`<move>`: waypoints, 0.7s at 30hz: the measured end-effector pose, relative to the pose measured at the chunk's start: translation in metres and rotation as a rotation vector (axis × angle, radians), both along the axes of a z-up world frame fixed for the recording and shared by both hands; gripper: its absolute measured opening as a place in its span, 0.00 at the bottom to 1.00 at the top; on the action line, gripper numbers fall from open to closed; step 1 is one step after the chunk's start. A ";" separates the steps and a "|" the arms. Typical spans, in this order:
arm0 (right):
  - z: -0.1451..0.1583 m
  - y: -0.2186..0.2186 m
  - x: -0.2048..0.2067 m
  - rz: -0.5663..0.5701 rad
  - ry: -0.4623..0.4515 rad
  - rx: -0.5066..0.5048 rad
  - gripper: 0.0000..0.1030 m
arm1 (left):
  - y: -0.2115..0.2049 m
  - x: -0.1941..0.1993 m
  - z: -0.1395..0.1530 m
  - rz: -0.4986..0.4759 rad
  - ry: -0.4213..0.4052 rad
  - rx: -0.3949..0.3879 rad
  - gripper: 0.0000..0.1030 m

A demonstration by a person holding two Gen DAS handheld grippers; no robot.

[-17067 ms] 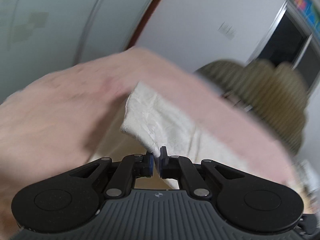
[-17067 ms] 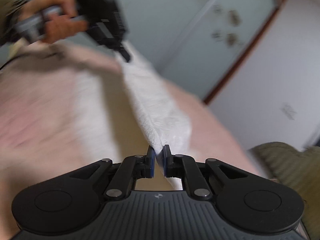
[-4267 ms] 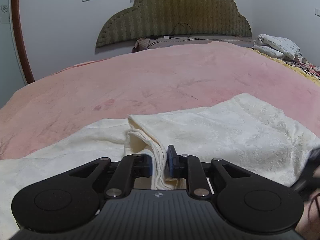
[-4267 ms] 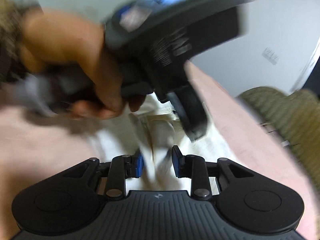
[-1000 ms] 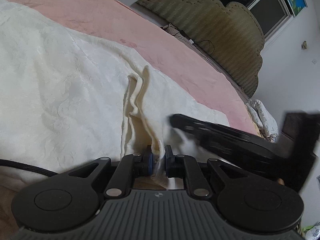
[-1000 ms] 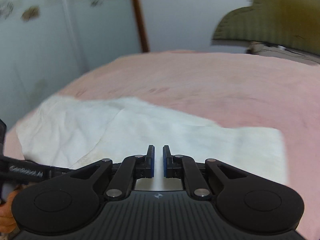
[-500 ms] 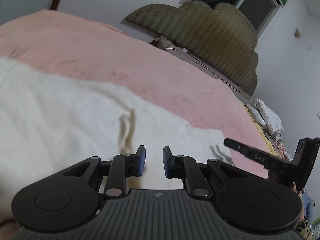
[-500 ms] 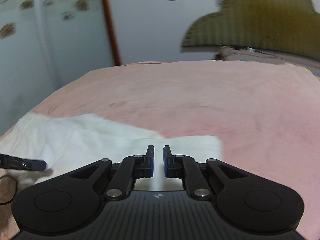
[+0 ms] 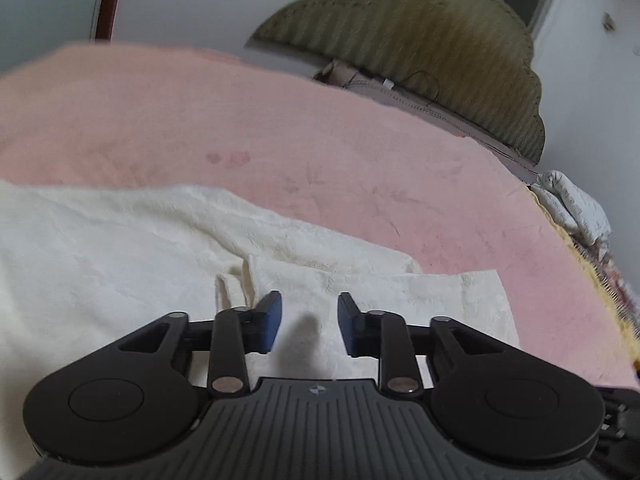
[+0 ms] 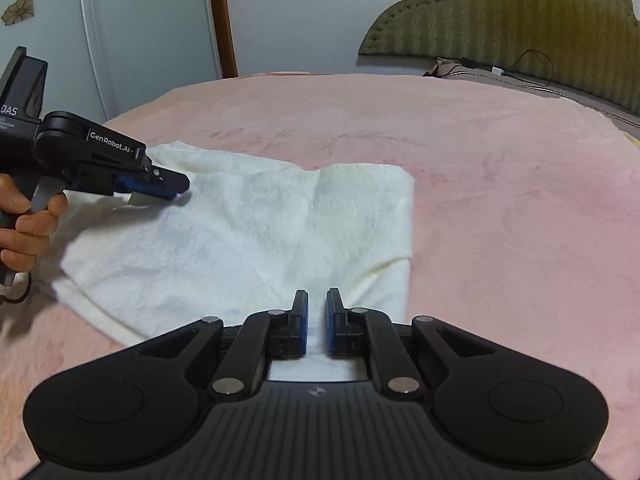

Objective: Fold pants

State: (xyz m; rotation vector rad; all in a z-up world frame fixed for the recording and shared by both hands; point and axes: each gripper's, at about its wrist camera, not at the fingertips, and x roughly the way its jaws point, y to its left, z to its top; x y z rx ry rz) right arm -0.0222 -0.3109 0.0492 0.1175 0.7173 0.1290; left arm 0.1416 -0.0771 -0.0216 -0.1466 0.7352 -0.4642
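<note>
Cream pants (image 10: 240, 236): laid folded on the pink bed cover (image 10: 500, 208), near edge; left tongs (image 9: 309, 322): held spread apart above the cloth, nothing gripped; right tongs (image 10: 317, 320): narrowly parted over the near hem, nothing clamped; olive headboard (image 10: 520, 20): seen far right.

Our left gripper (image 9: 308, 322) has its jaws spread wide, nothing between the blue pads (image 9: 269, 320); in the right wrist view it reaches in from the left, level, our left hand (image 10: 24, 224) wrapped round its handle with a finger on the trigger; our right gripper (image 10: 317, 320) holds its jaws a narrow gap apart, gripping nothing.
</note>
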 end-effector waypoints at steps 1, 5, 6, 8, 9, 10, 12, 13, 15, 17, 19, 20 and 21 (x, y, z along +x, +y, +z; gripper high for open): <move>0.000 -0.001 -0.004 0.006 0.007 0.001 0.09 | 0.001 -0.009 0.000 -0.010 -0.025 0.017 0.41; -0.006 0.000 -0.022 0.035 0.015 -0.049 0.08 | 0.005 -0.023 -0.010 0.016 -0.033 0.110 0.41; -0.002 -0.002 -0.023 0.023 0.022 -0.038 0.08 | 0.009 -0.030 -0.008 0.008 -0.048 0.096 0.41; 0.009 -0.003 -0.026 -0.011 -0.004 -0.027 0.10 | 0.013 -0.044 -0.002 -0.013 -0.072 0.077 0.42; 0.014 -0.003 -0.027 -0.020 -0.038 -0.021 0.10 | 0.013 -0.052 0.000 -0.029 -0.093 0.076 0.44; 0.017 -0.002 -0.027 -0.024 -0.061 -0.003 0.10 | 0.011 -0.060 0.000 -0.045 -0.115 0.088 0.49; 0.017 0.000 -0.020 -0.028 -0.067 0.051 0.10 | 0.004 -0.071 -0.006 -0.070 -0.144 0.158 0.55; 0.015 0.003 -0.016 -0.023 -0.059 0.070 0.11 | -0.001 -0.072 -0.014 -0.075 -0.148 0.208 0.56; 0.006 0.016 -0.010 0.026 -0.042 0.074 0.11 | -0.001 -0.073 -0.025 -0.066 -0.149 0.245 0.60; -0.010 0.027 -0.007 0.056 -0.025 0.027 0.10 | 0.007 -0.077 -0.023 -0.045 -0.154 0.221 0.61; -0.013 0.023 -0.014 0.054 -0.066 0.033 0.10 | 0.020 -0.081 -0.017 -0.009 -0.163 0.198 0.62; -0.013 0.019 -0.014 0.037 -0.059 0.059 0.10 | 0.028 -0.085 -0.014 0.020 -0.179 0.196 0.64; -0.011 0.016 -0.014 0.015 -0.047 0.085 0.10 | 0.037 -0.088 -0.010 0.052 -0.200 0.200 0.69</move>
